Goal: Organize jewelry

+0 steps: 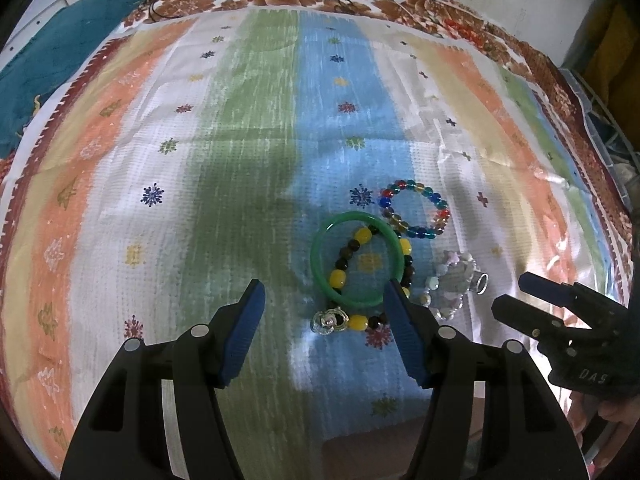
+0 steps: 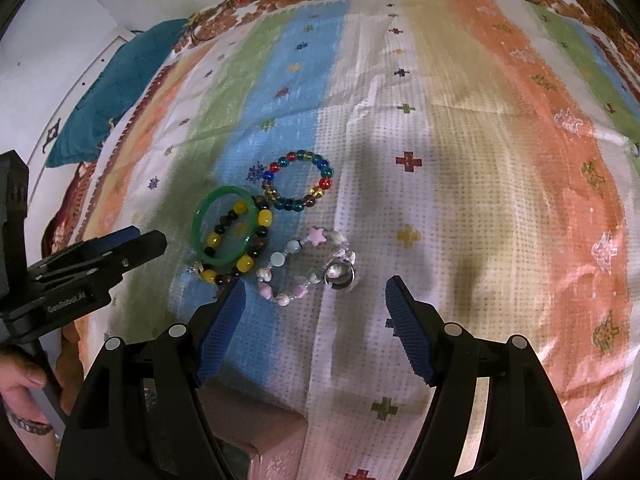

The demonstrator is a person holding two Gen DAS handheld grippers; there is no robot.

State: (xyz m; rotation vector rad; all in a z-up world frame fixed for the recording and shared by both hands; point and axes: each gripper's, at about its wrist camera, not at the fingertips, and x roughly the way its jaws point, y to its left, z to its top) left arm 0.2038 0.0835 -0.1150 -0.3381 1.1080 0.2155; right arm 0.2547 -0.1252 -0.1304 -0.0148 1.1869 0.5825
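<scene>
Currently both tools sit above a loose pile of jewelry on a striped cloth [image 1: 256, 128] covering the surface. Left hand-held gripper [image 1: 324, 304]: jaws wide apart, nothing between the pads, its right pad just beside the green bangle [image 1: 320, 276]. Right hand-held gripper [image 2: 314, 292]: jaws also wide and empty, with the pastel bead bracelet [image 2: 280, 258] just ahead of its tips.

Layout: the bangle lies overlapping the yellow-and-black bead bracelet [image 1: 362, 236], which threads under and through it. Multicolour glass bead bracelet [image 1: 416, 188] touches the bangle's far rim. The pastel bracelet lies beside these, a silver ring [image 2: 340, 274] against it.

Risks, as I judge them:
- Pinching the bangle would likely drag the yellow-and-black strand along, since the two are interlaced.
- The smooth bangle could slip or flip out of flat pads.
- The ring is small and round; a nudge could roll it away.
- The two tools are near each other over one small pile; reaching in together invites a knock.
- The cloth looks loose and creased; a low pass could snag it and shift everything.

Room: open cloth spreads wide on the far side and to both sides. Near edge is close below the tools, with a pinkish box [image 2: 276, 440] at that edge; what it is for I cannot tell.
</scene>
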